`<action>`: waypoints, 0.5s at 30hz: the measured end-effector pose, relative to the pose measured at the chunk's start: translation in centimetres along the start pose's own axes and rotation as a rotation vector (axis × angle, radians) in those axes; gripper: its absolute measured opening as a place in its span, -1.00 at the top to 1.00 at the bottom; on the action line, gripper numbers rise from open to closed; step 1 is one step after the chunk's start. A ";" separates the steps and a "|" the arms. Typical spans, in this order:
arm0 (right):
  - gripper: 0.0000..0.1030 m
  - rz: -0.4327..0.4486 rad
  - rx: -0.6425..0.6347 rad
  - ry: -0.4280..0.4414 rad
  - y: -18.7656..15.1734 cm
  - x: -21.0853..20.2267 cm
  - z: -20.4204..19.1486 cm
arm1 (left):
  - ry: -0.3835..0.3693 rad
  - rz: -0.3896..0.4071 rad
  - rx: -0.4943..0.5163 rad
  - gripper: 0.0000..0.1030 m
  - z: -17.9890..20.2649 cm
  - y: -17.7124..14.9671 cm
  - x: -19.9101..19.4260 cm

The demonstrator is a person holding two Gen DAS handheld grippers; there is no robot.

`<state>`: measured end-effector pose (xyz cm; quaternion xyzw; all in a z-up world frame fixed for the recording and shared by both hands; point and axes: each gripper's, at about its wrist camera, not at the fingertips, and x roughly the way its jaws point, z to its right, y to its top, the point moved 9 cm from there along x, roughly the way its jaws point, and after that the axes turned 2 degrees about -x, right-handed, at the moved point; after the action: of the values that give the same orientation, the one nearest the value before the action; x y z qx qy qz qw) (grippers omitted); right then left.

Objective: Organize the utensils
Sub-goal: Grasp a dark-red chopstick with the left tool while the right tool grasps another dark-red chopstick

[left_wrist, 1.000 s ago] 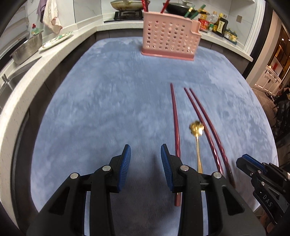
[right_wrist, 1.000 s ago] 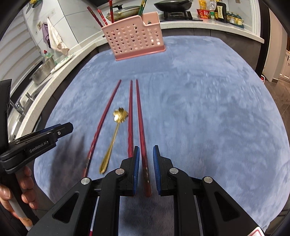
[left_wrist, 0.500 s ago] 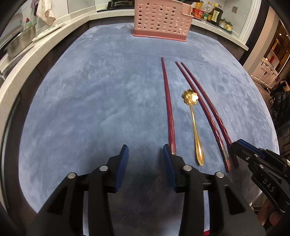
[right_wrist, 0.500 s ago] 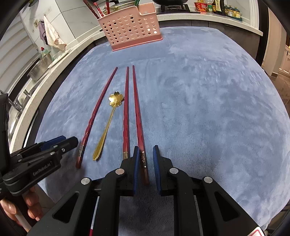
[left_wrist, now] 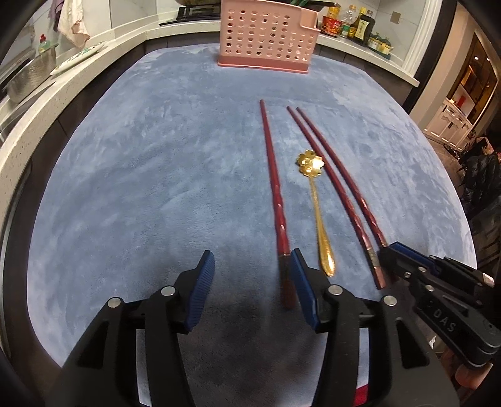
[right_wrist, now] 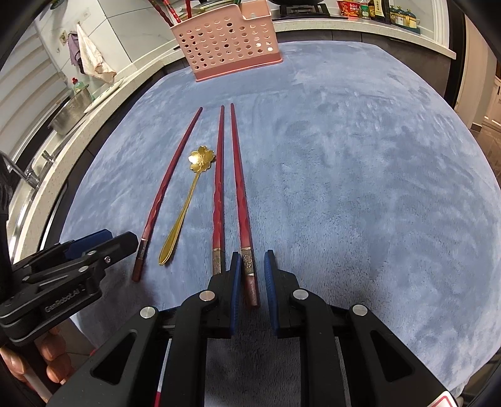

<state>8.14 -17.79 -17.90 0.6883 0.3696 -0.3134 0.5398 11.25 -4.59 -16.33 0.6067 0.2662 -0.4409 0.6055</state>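
Three red chopsticks and a gold flower-bowl spoon (left_wrist: pixel 319 216) lie side by side on the blue mat. My left gripper (left_wrist: pixel 252 269) is open, with the butt of the leftmost chopstick (left_wrist: pixel 275 194) just inside its right finger. My right gripper (right_wrist: pixel 252 266) is open a little around the butt of the rightmost chopstick (right_wrist: pixel 241 194), whose neighbour (right_wrist: pixel 218 200) lies just left of its left finger. The spoon (right_wrist: pixel 188 203) and leftmost chopstick (right_wrist: pixel 162 194) also show in the right wrist view. A pink perforated utensil holder (left_wrist: pixel 266 37) stands at the mat's far edge, also seen from the right (right_wrist: pixel 225 40).
A white counter (left_wrist: pixel 78 78) curves around the mat's left and far sides, with a steel colander (left_wrist: pixel 28 78), a plate and a hanging towel. Bottles (left_wrist: pixel 353 25) stand at the back right. The holder (right_wrist: pixel 225 40) holds several utensils.
Both grippers have drawn back toward the near ends of the chopsticks. The left gripper's chopstick end now sits between its fingers. The right gripper's jaws have opened slightly wider.
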 end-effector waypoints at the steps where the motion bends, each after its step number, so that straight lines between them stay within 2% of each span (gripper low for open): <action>1: 0.68 0.000 -0.003 -0.002 0.0 0.0 0.0 | -0.004 -0.001 0.004 0.03 0.2 -0.1 0.0; 11: 0.73 0.003 -0.013 -0.011 -0.1 0.1 -0.1 | 0.009 -0.030 0.031 0.06 0.6 -1.0 1.1; 15: 0.73 0.002 -0.013 -0.012 -0.1 0.1 -0.1 | 0.020 -0.028 0.039 0.19 0.5 -1.1 1.2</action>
<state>8.07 -17.69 -18.00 0.6832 0.3676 -0.3145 0.5470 10.78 -5.22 -17.82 0.6190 0.2718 -0.4485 0.5847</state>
